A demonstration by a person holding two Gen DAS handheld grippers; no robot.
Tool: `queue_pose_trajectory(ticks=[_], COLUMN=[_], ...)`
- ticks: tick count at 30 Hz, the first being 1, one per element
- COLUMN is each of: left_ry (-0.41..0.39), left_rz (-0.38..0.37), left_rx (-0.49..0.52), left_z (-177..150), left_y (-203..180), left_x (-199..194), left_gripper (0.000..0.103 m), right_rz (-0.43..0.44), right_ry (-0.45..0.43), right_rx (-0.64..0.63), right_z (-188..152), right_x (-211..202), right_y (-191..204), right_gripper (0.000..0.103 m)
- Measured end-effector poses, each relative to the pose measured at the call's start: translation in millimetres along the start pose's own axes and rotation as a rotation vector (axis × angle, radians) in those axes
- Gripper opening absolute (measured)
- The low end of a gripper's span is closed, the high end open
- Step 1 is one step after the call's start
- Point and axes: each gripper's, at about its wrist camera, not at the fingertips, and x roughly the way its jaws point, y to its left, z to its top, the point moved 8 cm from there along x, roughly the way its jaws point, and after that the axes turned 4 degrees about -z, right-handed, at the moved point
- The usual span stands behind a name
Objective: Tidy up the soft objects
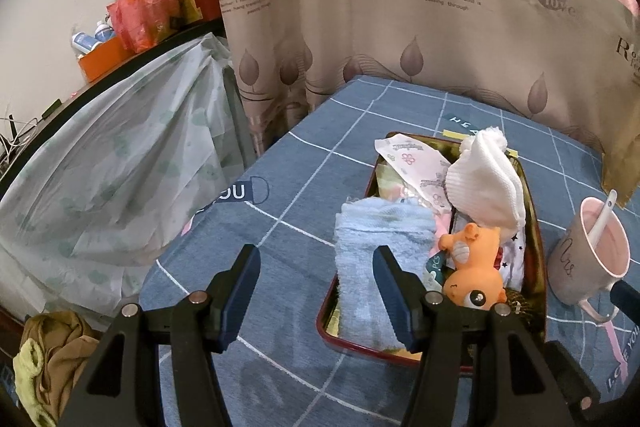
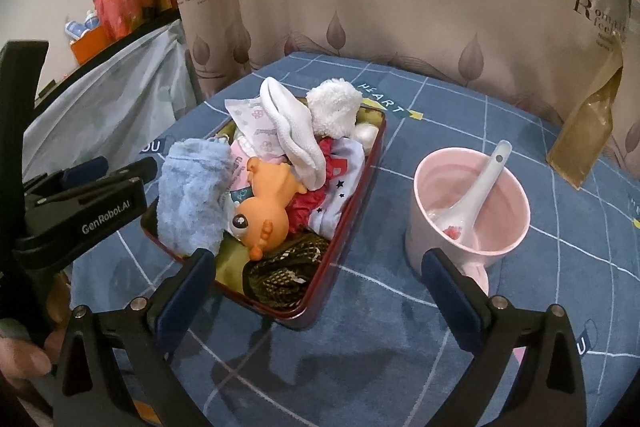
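Both hand-held grippers, left (image 1: 316, 291) and right (image 2: 316, 291), hang spread and empty. Ahead of them, we see the towel (image 2: 192, 195), toy (image 2: 264, 207) and sock (image 2: 296, 135) heaped in the tray (image 2: 352, 187), apparently gathered there for tidiness; a mug (image 2: 472, 195) stands right.

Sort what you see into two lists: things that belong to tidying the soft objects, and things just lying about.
Job: tray; blue towel; white cloth; orange toy; fluffy ball.
Lying about: pink mug; spoon; curtain; red bag.

1 tray (image 2: 352, 187), 1 mug (image 2: 472, 195), 1 spoon (image 2: 476, 187)
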Motion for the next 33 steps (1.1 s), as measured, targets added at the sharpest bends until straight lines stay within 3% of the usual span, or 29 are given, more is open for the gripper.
queue_pose_trajectory(ticks=[33], left_ry=[0.006], left_rz=[-0.004], left_rx=[0.011], left_z=[-0.5], left_y=[-5.5], left_x=[0.5], left_gripper=[0.06], right_rz=[-0.015], right_ry=[0.005], right_rx=[-0.008], right_z=[-6.5], right_x=[1.4], right_y=[-4.9], right_gripper=[0.102])
